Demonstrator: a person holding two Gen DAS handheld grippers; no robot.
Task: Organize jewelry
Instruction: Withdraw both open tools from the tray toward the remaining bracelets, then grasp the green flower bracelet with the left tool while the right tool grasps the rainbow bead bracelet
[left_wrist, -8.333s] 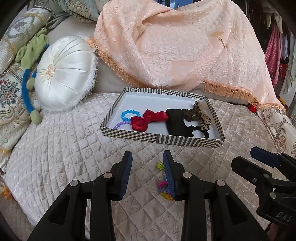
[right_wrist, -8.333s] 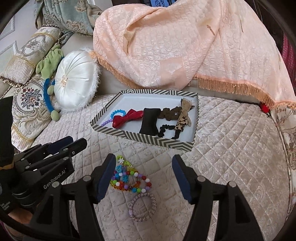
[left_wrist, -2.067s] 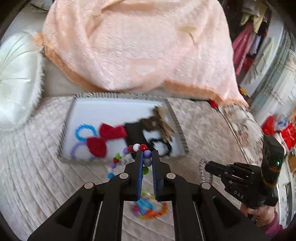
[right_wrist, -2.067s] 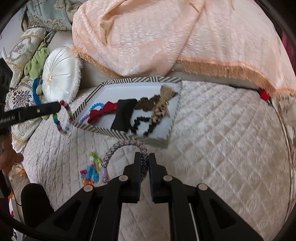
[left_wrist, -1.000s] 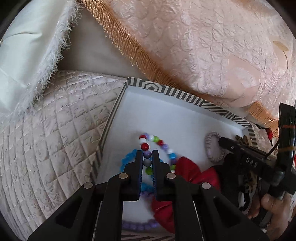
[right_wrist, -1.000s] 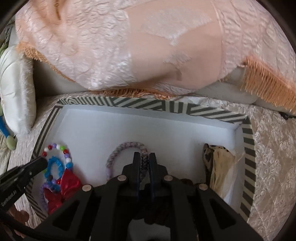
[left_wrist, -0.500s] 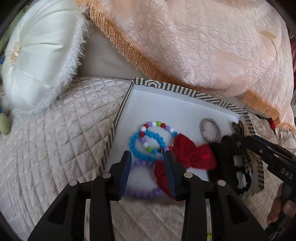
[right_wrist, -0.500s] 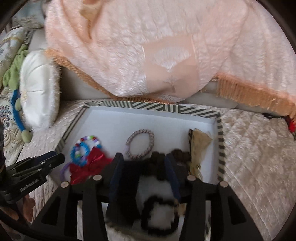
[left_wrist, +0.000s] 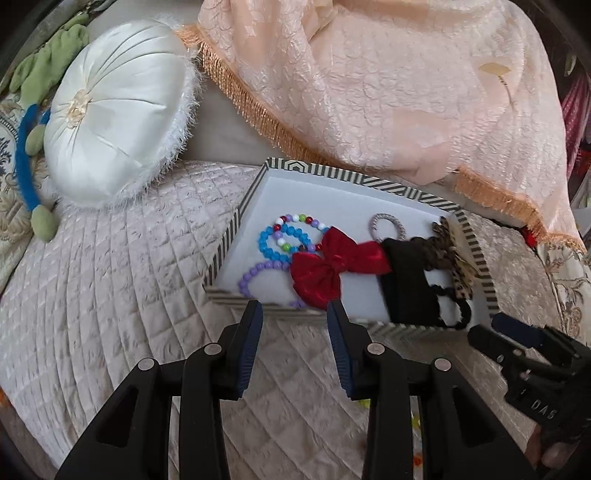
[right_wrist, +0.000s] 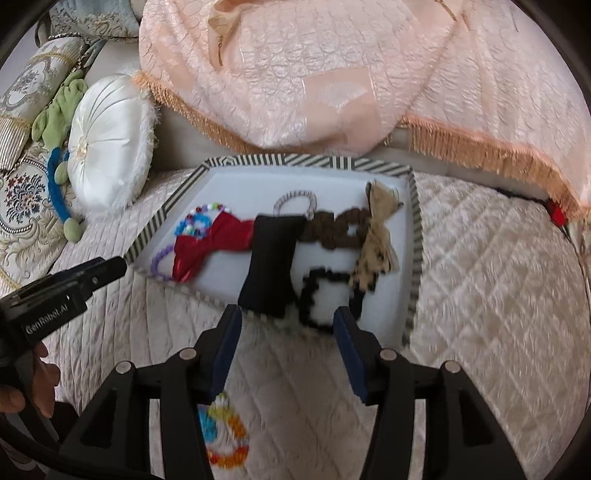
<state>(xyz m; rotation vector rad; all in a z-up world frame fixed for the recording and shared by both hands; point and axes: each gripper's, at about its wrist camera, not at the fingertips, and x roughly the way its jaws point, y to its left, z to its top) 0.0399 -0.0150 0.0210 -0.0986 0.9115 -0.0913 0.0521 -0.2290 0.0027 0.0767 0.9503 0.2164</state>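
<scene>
the striped tray (left_wrist: 236, 225) held beaded bracelets (left_wrist: 284, 236), a red bow (left_wrist: 332, 266) and scrunchies (right_wrist: 332, 229); both grippers' jaws were released, empty.

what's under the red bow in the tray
The red bow lies over parts of the purple bead bracelet and the multicolour bead bracelet; their covered stretches are hidden. The striped tray floor beneath is hidden too.

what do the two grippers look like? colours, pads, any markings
Both are matte black plastic two-finger grippers with dark blue ribbed pads and silver pivot bolts. The left gripper carries white "GenRobot.AI" lettering on its side, seen from the right wrist view. The right gripper shows white "DAS" lettering. Bare hands hold each; no sleeves or cables are visible.
</scene>
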